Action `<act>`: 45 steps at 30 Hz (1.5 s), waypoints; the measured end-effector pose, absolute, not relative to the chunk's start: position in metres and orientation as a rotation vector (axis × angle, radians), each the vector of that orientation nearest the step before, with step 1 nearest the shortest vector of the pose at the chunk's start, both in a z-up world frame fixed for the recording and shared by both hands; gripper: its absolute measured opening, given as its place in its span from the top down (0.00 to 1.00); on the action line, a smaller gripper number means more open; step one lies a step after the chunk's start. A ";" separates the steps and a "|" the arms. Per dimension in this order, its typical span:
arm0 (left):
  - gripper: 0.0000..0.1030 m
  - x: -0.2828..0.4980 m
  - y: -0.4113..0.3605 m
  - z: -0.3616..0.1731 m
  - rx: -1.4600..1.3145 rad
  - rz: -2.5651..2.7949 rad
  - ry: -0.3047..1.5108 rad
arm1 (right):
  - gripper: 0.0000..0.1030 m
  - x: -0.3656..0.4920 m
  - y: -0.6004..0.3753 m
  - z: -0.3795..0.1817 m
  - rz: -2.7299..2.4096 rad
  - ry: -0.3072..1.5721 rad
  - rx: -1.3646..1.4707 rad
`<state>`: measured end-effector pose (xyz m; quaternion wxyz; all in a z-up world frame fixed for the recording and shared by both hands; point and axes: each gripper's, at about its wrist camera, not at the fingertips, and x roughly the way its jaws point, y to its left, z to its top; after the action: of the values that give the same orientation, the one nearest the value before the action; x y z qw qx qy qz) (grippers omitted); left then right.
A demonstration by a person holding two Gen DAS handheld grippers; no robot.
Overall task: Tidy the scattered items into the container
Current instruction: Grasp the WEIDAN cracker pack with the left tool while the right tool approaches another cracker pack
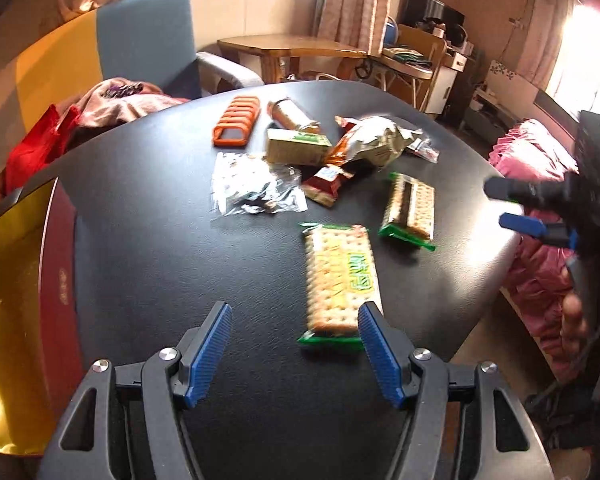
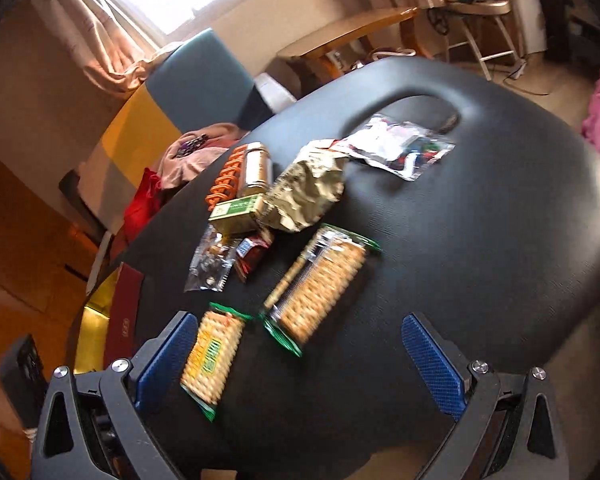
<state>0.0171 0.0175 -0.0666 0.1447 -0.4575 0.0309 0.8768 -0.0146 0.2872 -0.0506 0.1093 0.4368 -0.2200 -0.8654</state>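
Observation:
Snack packs lie scattered on a black table (image 1: 160,240). A cracker pack (image 1: 340,280) with green ends lies just ahead of my open left gripper (image 1: 296,320), near its right finger. A second cracker pack (image 1: 410,208) lies further right. My right gripper (image 1: 504,206) hovers open at the table's right edge, empty. In the right wrist view that gripper (image 2: 300,334) stands open above both cracker packs, the near one (image 2: 212,364) by its left finger, the other (image 2: 320,288) ahead. A red box with gold lining (image 1: 16,300) sits open at the table's left.
Further back lie a crumpled foil bag (image 1: 374,142), a small green-and-cream box (image 1: 296,148), a gold jar (image 1: 292,114), an orange plastic holder (image 1: 236,120), clear packets (image 1: 252,184) and a red sachet (image 1: 326,184). A sofa (image 1: 140,40) stands behind the table, pink cloth (image 1: 540,240) to its right.

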 end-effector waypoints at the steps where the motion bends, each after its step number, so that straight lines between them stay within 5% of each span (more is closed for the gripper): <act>1: 0.36 0.016 0.023 -0.066 -1.316 2.527 0.109 | 0.00 -0.008 0.288 -0.050 -2.576 -0.638 1.285; 22: 0.37 -0.012 0.054 -0.096 -1.402 2.517 0.180 | 0.00 0.028 0.265 -0.030 -2.848 -0.461 1.298; 27: 0.50 -0.011 0.051 -0.098 -1.387 2.484 0.115 | 0.00 0.025 0.267 -0.030 -2.925 -0.452 1.319; 36: 0.56 -0.010 0.045 -0.096 -1.404 2.485 0.073 | 0.04 -0.021 0.245 -0.047 -2.821 -0.499 1.394; 45: 0.52 -0.010 0.041 -0.094 -1.397 2.508 0.086 | 0.11 -0.061 0.218 -0.069 -2.881 -0.319 1.594</act>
<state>-0.0099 0.0412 -0.0941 0.1344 -0.4820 0.0298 0.8653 -0.0606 0.2178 -0.0691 -0.0829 0.4803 -0.0962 -0.8679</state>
